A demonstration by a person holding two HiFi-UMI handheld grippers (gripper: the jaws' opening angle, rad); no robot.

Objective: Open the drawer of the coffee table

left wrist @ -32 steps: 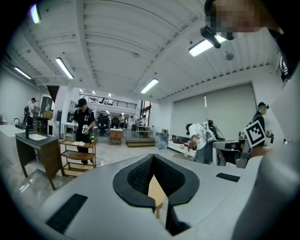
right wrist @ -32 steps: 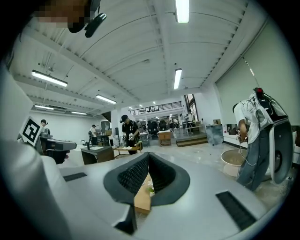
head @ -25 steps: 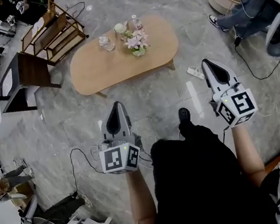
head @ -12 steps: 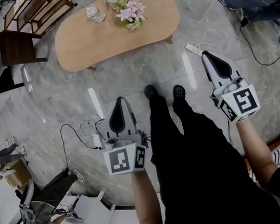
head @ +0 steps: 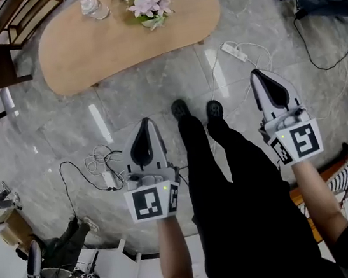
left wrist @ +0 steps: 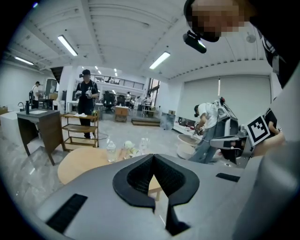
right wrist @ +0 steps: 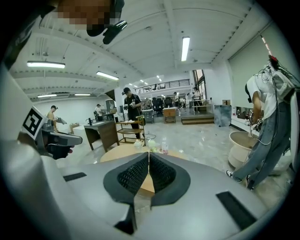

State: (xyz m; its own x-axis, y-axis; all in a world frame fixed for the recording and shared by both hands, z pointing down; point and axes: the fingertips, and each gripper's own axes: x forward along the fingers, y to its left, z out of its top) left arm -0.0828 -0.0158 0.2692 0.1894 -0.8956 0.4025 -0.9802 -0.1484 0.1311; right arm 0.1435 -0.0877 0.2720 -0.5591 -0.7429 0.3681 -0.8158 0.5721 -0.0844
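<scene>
Coffee table shifted up-frame, well fwd of hand-held grippers.

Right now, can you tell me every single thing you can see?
coffee table: one, light wood, top of the head view
flowers: one bunch, pink and white, on the table
clear container: one, see-through, on the table left of the flowers
shelf: one, wooden, top left
power strip: one, white, floor right of the table
cables: one tangle, floor at left
shoes: two, black, mid-floor
left hand-held gripper: one, grey, shut, empty
right hand-held gripper: one, grey, shut, empty
</scene>
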